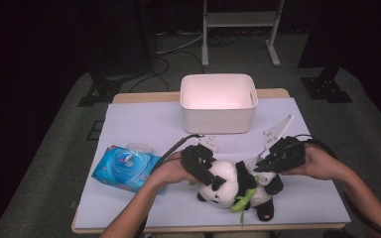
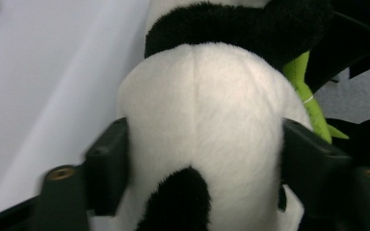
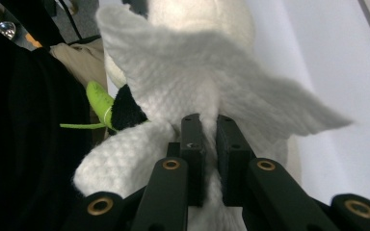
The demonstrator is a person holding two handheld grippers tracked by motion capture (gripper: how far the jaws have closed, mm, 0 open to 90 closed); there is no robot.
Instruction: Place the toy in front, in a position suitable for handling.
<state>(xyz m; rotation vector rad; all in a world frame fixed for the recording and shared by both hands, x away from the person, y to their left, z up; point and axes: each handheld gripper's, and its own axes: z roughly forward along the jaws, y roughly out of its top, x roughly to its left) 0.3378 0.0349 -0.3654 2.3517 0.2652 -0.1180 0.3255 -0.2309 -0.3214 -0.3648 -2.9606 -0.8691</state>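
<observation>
Panda toy (image 1: 235, 186) is lying between left tongs (image 2: 197, 159), clasping its head, and right tongs (image 3: 211, 144), pinching a wipe (image 3: 197, 86).

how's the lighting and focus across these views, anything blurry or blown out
High view: the surroundings are dark, the table is lit, and the white bin glows slightly overexposed. Left gripper view: the panda is close and soft, its fur detail smeared. Right gripper view: the wipe shows a crisp weave near the right gripper, while the far end blurs.
</observation>
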